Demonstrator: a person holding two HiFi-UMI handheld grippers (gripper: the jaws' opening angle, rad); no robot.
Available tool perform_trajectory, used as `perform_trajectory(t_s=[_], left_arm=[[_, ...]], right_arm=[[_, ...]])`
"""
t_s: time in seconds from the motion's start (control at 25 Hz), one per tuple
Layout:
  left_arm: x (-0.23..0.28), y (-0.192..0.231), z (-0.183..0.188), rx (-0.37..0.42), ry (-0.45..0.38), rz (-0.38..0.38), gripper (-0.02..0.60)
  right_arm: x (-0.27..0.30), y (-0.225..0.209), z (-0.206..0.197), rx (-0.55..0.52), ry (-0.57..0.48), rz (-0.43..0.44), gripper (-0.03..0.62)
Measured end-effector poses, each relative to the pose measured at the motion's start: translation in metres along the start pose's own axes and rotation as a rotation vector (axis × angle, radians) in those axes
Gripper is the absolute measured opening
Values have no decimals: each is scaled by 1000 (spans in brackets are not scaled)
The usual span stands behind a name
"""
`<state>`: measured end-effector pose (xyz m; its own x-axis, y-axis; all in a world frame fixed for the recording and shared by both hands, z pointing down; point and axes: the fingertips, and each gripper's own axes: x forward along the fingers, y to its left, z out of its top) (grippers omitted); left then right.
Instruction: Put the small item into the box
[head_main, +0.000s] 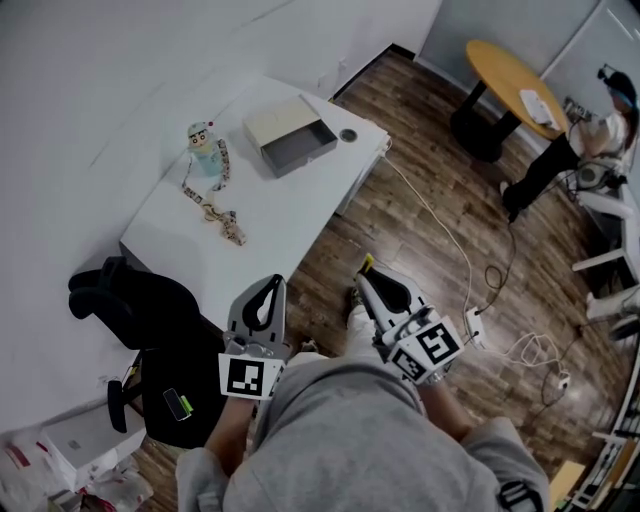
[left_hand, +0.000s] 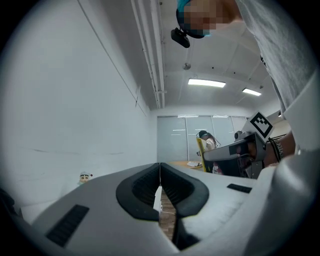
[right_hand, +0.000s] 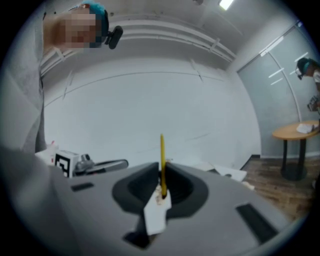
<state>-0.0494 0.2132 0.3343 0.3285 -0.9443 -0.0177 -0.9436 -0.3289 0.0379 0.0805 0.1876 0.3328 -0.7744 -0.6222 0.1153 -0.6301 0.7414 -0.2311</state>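
In the head view an open grey box (head_main: 296, 147) with its cream lid (head_main: 280, 121) beside it lies at the far end of the white table (head_main: 280, 220). My right gripper (head_main: 366, 271) is held close to my body over the wooden floor, short of the table. It is shut on a thin yellow item (right_hand: 161, 157) that carries a white tag (right_hand: 156, 212) and sticks up between the jaws. My left gripper (head_main: 271, 284) hovers by the table's near edge, shut with nothing in it, its pads (left_hand: 150, 187) touching.
A long-limbed toy figure (head_main: 207, 148) lies on the table's left part, also the toy figure (left_hand: 85, 177) seen small in the left gripper view. A black office chair (head_main: 130, 300) stands left of me. Cables and a power strip (head_main: 474, 325) lie on the floor. A person (head_main: 570, 150) and a round table (head_main: 510, 78) are far right.
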Motion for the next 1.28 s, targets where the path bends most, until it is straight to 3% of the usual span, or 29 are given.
perform_trajectory(t_s=[0.68,1.28], left_arm=[[128,-16,5,35,34,101,35],[222,-43,-1,42,23,250,35]], right_arm=[[48,-129,28,53,28,119,63],[65,-241,51,31,70,244,63]])
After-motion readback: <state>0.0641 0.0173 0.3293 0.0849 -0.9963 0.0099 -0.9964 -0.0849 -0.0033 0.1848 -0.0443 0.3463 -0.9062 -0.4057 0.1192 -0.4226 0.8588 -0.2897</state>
